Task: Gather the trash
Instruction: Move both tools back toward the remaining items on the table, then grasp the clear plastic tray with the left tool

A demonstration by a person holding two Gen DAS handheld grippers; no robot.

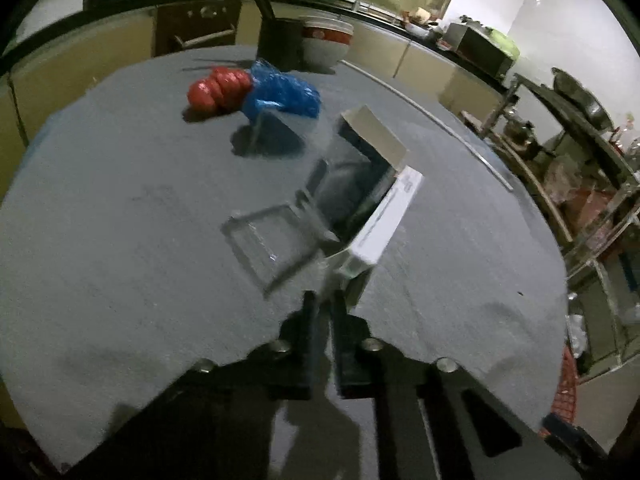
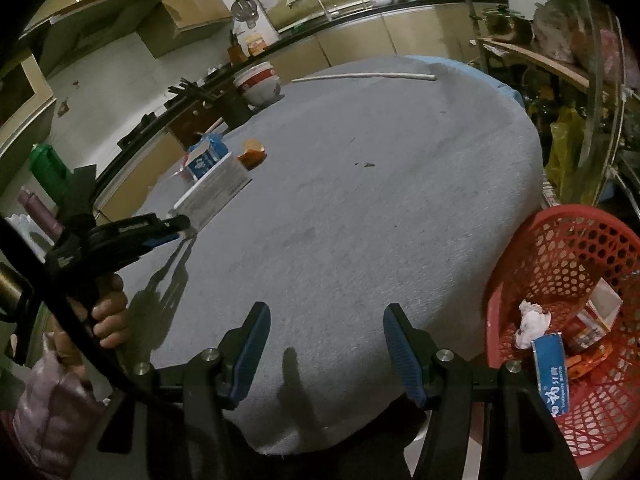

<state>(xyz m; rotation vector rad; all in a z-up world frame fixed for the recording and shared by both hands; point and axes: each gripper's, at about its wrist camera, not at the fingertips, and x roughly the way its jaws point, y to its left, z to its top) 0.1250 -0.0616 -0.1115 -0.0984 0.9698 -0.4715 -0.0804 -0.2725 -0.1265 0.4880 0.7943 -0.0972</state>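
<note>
The white carton (image 1: pixel 376 224) lay open on the grey tablecloth (image 1: pixel 120 208), one corner pinched in my left gripper (image 1: pixel 325 300). My right gripper (image 2: pixel 326 344) hung half-wide and empty beside the red basket (image 2: pixel 520 264), which held trash.

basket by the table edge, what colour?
Red, open mesh plastic basket; shows best in the right wrist view, with trash already inside.
</note>
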